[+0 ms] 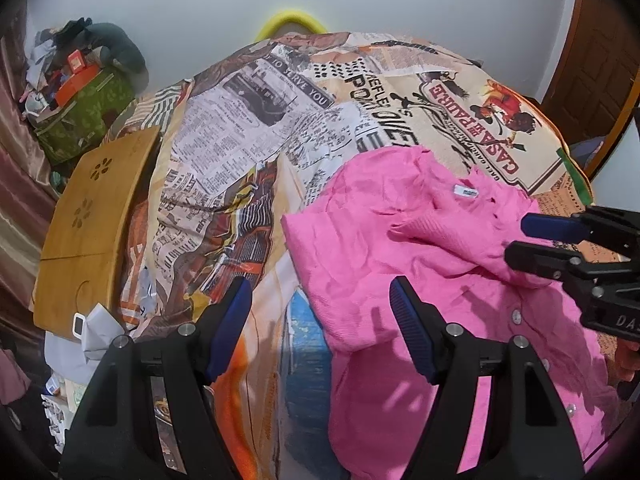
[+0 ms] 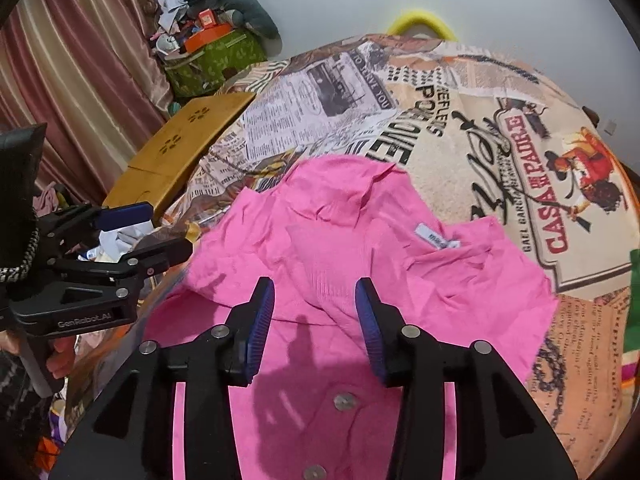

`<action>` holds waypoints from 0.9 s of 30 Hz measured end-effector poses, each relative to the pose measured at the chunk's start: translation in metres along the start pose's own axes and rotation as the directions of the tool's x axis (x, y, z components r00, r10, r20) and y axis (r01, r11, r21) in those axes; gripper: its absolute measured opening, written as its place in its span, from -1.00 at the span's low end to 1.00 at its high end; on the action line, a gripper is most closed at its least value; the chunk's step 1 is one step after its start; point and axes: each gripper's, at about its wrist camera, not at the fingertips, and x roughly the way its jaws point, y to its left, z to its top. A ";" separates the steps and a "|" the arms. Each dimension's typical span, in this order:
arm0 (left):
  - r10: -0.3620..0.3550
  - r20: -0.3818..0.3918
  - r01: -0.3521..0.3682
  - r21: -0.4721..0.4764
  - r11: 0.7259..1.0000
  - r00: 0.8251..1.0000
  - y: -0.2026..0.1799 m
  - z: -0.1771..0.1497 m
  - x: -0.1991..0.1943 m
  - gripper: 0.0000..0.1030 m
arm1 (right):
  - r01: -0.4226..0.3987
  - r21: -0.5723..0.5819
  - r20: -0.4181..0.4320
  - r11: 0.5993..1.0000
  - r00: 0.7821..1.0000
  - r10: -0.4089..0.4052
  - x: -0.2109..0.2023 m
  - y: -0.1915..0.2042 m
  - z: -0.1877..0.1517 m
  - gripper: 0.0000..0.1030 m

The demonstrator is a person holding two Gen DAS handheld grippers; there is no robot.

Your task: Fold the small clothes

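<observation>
A small pink button-up garment [image 1: 400,248] lies rumpled on a newspaper-print bedspread [image 1: 248,152], its white neck label [image 1: 466,191] facing up and a sleeve folded over the body. It fills the right wrist view [image 2: 340,240]. My left gripper [image 1: 320,320] is open and empty, hovering over the garment's left edge. My right gripper [image 2: 315,312] is open and empty above the garment's middle near the button row [image 2: 344,402]. The right gripper also shows at the right of the left wrist view [image 1: 520,240], and the left gripper at the left of the right wrist view [image 2: 160,232].
A wooden lap table [image 1: 92,216] lies at the bed's left edge. A green storage box [image 1: 84,120] piled with clutter stands beyond it, by pink curtains [image 2: 72,80]. A yellow ring [image 1: 290,22] rises behind the bed. A wooden door [image 1: 592,60] is at right.
</observation>
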 end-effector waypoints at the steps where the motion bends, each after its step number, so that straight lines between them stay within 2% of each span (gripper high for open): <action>1: -0.002 0.004 0.002 0.004 1.000 1.000 -0.003 0.001 -0.002 0.38 | 0.007 -0.002 0.007 1.000 1.000 -0.007 -0.005 -0.001 0.000 -0.25; 3: -0.009 0.009 0.009 0.011 1.000 1.000 -0.008 0.004 -0.004 0.41 | 0.021 -0.008 0.019 1.000 1.000 -0.021 -0.013 -0.005 0.000 -0.24; 6: -0.028 0.016 0.028 0.023 0.999 0.999 -0.021 0.011 -0.004 0.44 | 0.061 -0.005 0.045 0.998 0.997 -0.061 -0.025 -0.017 -0.004 -0.08; 9: -0.055 0.010 0.055 0.043 0.998 0.998 -0.039 0.021 0.003 0.57 | 0.096 0.019 0.034 0.995 0.995 -0.097 -0.026 -0.032 -0.011 -0.06; 14: -0.088 -0.037 0.091 0.087 0.992 0.995 -0.075 0.038 0.030 0.65 | 0.168 0.061 -0.036 0.984 0.985 -0.166 -0.013 -0.067 -0.034 -0.06; 19: -0.148 -0.116 0.154 0.044 0.987 0.982 -0.096 0.050 0.067 0.66 | 0.211 0.079 -0.128 0.974 0.971 -0.200 0.010 -0.094 -0.053 -0.06; 24: -0.043 -0.158 0.059 0.094 0.994 0.987 -0.102 0.046 0.097 0.66 | 0.194 0.067 -0.174 0.979 0.968 -0.180 0.023 -0.100 -0.066 -0.07; 27: -0.046 -0.165 0.060 0.082 0.995 0.985 -0.087 0.035 0.095 0.66 | 0.189 0.058 -0.167 0.980 0.970 -0.177 0.023 -0.100 -0.068 -0.06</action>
